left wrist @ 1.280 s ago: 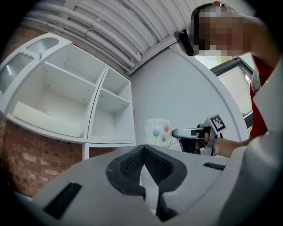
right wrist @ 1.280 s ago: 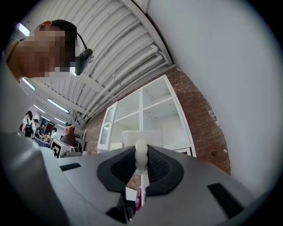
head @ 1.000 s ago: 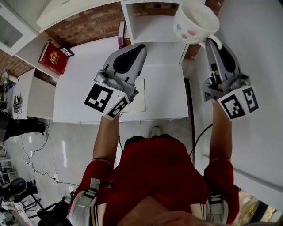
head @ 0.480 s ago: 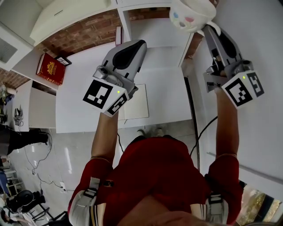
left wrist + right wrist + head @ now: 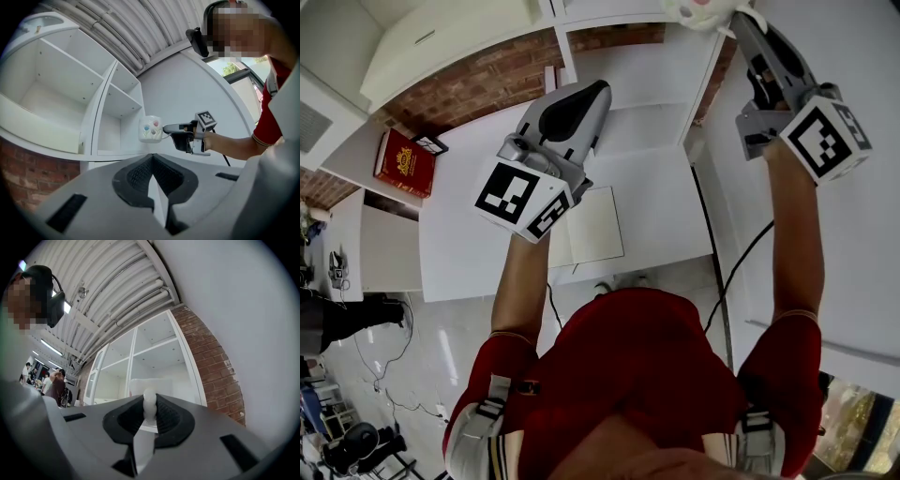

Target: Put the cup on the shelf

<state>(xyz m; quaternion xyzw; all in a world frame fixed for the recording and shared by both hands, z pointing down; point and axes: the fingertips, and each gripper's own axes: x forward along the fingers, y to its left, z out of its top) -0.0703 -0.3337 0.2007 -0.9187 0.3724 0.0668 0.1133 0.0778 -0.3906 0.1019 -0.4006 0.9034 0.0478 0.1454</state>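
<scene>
My right gripper [image 5: 737,21] has its fingers clenched on the handle [image 5: 149,405] of the white flowered cup [image 5: 150,129]. I hold the cup in the air at the top edge of the head view, before the white shelf unit [image 5: 117,98]. My left gripper [image 5: 596,92] is pressed shut and empty above the white desk [image 5: 478,244]. A red book [image 5: 403,161] lies at the left.

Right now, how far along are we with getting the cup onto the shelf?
Done: the right gripper is shut on the cup by its handle, and the cup hangs in the air. In hand: it is in front of the white shelf, near an open compartment. Left: set it inside and let go. The left gripper is shut, empty.
</scene>
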